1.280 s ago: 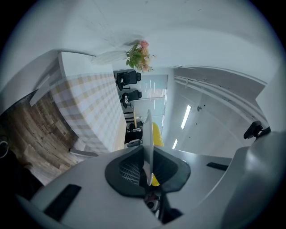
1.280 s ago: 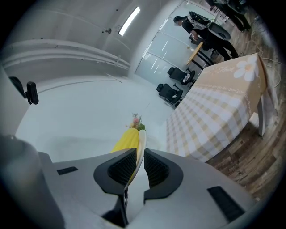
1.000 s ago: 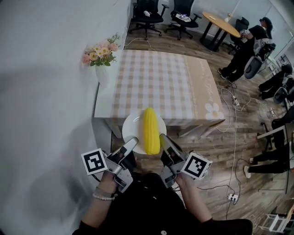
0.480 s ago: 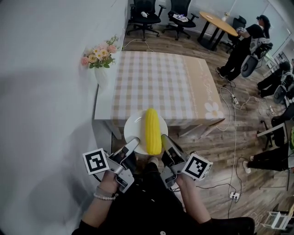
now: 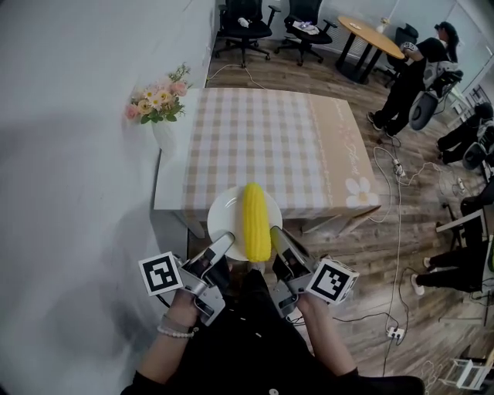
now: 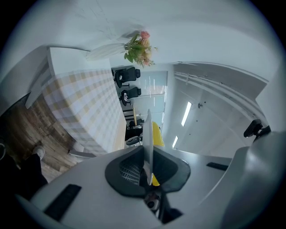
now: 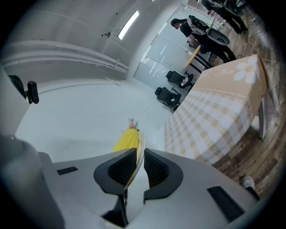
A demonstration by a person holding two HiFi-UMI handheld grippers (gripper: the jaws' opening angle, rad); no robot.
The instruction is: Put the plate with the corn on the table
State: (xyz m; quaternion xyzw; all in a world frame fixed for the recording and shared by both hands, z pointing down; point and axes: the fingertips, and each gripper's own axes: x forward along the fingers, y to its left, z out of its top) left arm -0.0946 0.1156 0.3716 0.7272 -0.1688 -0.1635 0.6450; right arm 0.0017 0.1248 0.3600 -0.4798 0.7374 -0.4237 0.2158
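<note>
A white plate carries a yellow corn cob and hangs in the air over the near edge of the checked table. My left gripper is shut on the plate's near left rim, my right gripper on its near right rim. In the left gripper view the plate shows edge-on between the jaws, with the corn behind it. In the right gripper view the plate rim is pinched between the black pads, and the corn lies to its left.
A white vase of pink flowers stands at the table's far left corner, against the wall. Office chairs and a round table are beyond. A person stands at the right. Cables lie on the wooden floor.
The table has shifted slightly lower in the head view, so the plate and corn reach a little further over its near edge. Both grippers keep their hold.
</note>
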